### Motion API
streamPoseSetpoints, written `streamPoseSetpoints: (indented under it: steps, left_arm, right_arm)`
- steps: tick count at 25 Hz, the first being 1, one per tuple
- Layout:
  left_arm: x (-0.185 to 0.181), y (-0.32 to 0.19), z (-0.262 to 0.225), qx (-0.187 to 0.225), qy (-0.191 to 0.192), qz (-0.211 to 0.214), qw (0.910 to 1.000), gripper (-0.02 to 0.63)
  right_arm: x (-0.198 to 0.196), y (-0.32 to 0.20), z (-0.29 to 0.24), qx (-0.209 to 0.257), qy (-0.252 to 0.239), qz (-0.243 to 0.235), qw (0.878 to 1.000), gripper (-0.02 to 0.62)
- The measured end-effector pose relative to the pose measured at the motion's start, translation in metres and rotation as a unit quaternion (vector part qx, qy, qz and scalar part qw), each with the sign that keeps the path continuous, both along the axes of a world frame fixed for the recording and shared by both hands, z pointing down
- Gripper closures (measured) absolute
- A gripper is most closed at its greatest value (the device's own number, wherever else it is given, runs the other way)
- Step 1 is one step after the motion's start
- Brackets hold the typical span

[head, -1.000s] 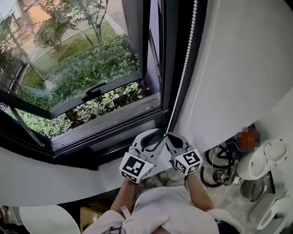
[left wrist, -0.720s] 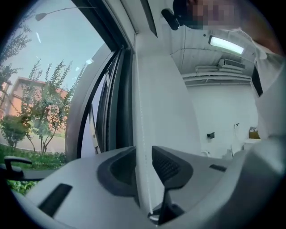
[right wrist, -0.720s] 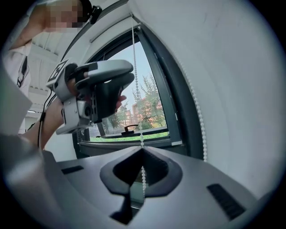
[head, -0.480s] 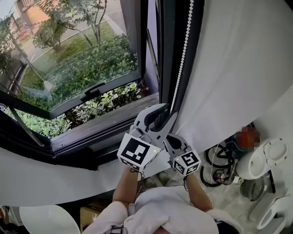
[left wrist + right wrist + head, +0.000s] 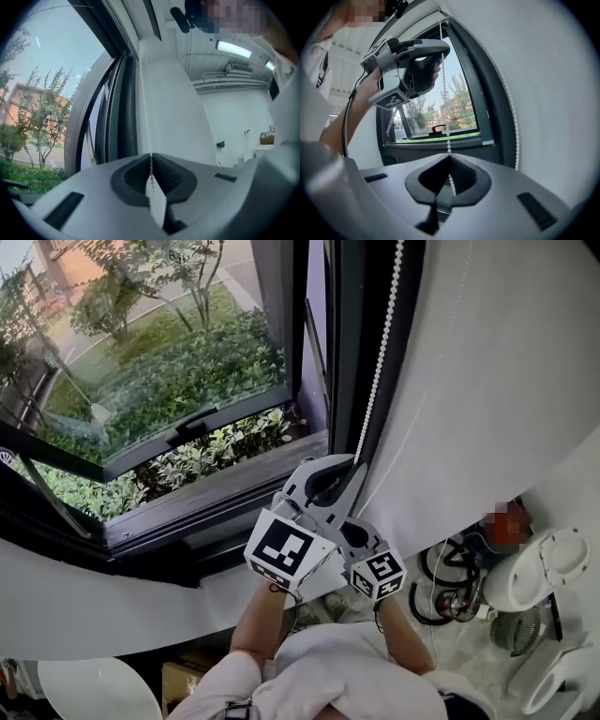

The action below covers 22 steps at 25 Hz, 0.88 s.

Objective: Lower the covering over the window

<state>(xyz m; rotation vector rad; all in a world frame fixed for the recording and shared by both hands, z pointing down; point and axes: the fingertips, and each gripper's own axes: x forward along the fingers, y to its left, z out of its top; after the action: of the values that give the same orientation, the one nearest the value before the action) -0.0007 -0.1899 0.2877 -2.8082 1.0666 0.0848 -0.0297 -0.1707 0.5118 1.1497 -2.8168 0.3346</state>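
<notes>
Two hand-held grippers are on the bead chain (image 5: 380,362), which runs from 12 o'clock down to the centre of the head view, along the 3 o'clock edge of the window (image 5: 159,381). The left hand-held gripper (image 5: 151,158) has just been closing and pinches the chain between its jaws. The right hand-held gripper (image 5: 449,161), directly at its 6 o'clock, is clamped on the same run. The stretch between them reads straight and taut. The window is uncovered in every view. The blind itself cannot be made out and is judged to sit rolled up beyond 12 o'clock.

Assessment: a hand-over-hand draw, with the upper grip in place.

Recommended: release the lower grip only once the upper one is firm. Then draw the upper one straight toward 6 o'clock along the chain's own line, not out from the wall (image 5: 497,381), so the beads do not slip. The second run (image 5: 513,117), at 3 o'clock in the right gripper view, should hang free. Confirm that the blind descends; if not, change runs.
</notes>
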Motion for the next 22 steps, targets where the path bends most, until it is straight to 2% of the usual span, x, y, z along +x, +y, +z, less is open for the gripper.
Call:
streamPoseSetpoints:
  steps: [22]
  left_arm:
    - [-0.007,-0.005,0.102,-0.099,-0.008,-0.022,0.9948,0.584]
  right_arm:
    - [-0.001,0.0,0.1,-0.095,0.038,0.004,0.995,0.6]
